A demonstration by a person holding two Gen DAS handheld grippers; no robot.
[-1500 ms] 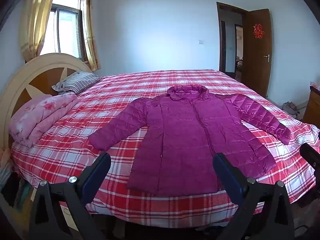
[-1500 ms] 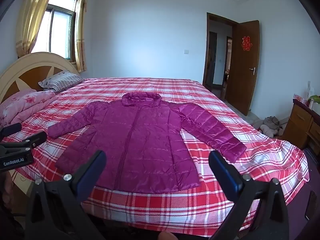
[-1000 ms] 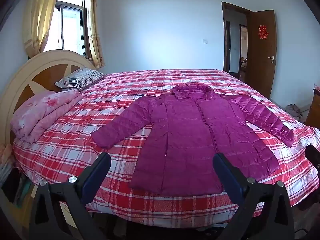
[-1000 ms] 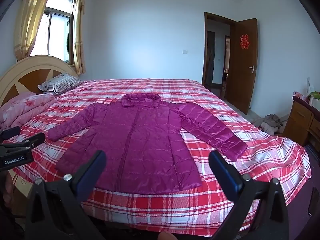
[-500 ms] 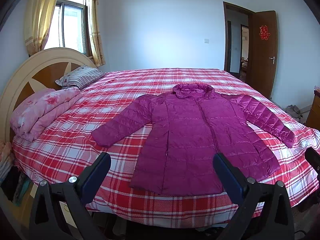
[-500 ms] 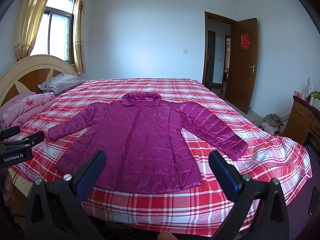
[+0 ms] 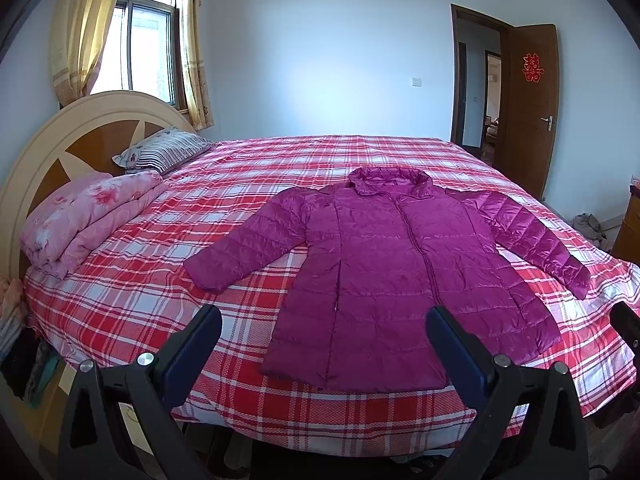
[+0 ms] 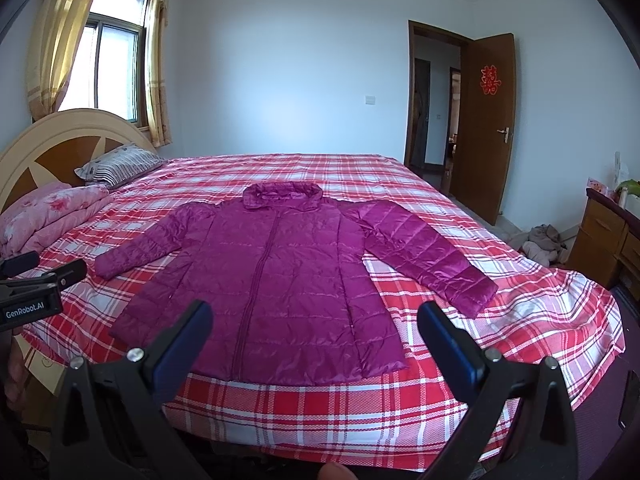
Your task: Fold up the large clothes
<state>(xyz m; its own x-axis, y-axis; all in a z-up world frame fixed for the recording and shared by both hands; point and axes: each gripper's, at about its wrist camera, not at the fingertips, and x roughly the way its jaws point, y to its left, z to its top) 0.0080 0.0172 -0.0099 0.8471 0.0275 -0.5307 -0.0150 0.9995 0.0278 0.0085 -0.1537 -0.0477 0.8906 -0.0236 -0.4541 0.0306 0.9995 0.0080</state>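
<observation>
A magenta quilted puffer jacket (image 7: pixel 392 272) lies flat and face up on the bed (image 7: pixel 248 184) with the red and white plaid cover, both sleeves spread out, hood at the far end. It also shows in the right wrist view (image 8: pixel 280 276). My left gripper (image 7: pixel 324 324) is open and empty, held off the bed's near edge in front of the jacket's hem. My right gripper (image 8: pixel 314 320) is open and empty, also short of the hem. The left gripper's body (image 8: pixel 32 292) shows at the left edge of the right wrist view.
A folded pink floral quilt (image 7: pixel 88 216) and a striped pillow (image 7: pixel 164 152) lie by the round headboard (image 7: pixel 68 140) at left. An open brown door (image 7: pixel 528 108) is at far right. A wooden cabinet (image 8: pixel 612 236) and a pile of clothes (image 8: pixel 540 244) are on the right.
Both grippers have shifted slightly; the left view has panned a little so the jacket sits further right. The jacket has not moved. Both grippers stay open.
</observation>
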